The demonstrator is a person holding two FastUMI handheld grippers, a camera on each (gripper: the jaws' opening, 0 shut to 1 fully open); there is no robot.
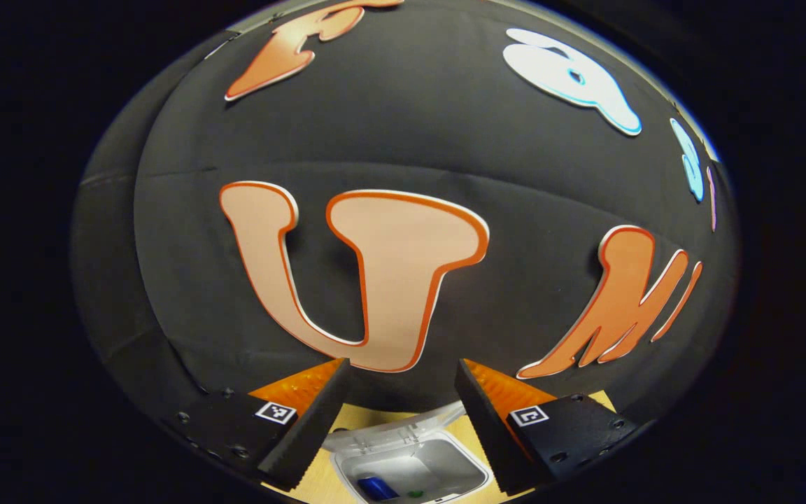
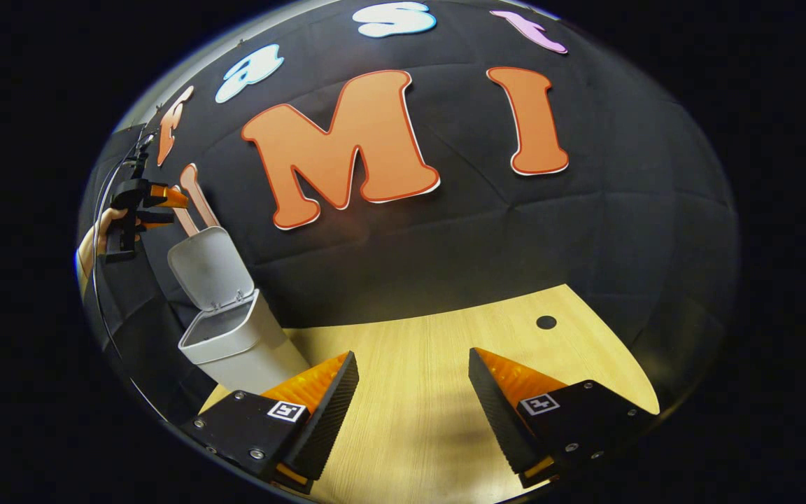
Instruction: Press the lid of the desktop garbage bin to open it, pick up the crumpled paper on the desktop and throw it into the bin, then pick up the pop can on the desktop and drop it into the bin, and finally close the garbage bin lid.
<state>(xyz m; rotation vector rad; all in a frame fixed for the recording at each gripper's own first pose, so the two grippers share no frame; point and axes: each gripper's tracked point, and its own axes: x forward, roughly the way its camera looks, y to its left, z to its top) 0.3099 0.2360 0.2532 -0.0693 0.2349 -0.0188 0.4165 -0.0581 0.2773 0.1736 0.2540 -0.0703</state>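
Note:
The white desktop bin (image 1: 438,455) stands right below my left gripper (image 1: 403,367), its lid (image 1: 403,428) swung up. A blue pop can (image 1: 375,488) lies at the bottom of the bin. My left gripper is open, high above the bin's mouth, with nothing between its fingers. In the right gripper view the bin (image 2: 242,346) stands at the table's left end with its lid (image 2: 210,269) upright. Above that lid hangs the left gripper (image 2: 172,208), held by a hand (image 2: 99,241). My right gripper (image 2: 413,355) is open over bare wood, to the right of the bin.
The light wooden table (image 2: 431,350) stretches out ahead of my right gripper, with a small dark round hole (image 2: 546,322) near its far right corner. The booth's black cloth wall stands close behind the table and the bin.

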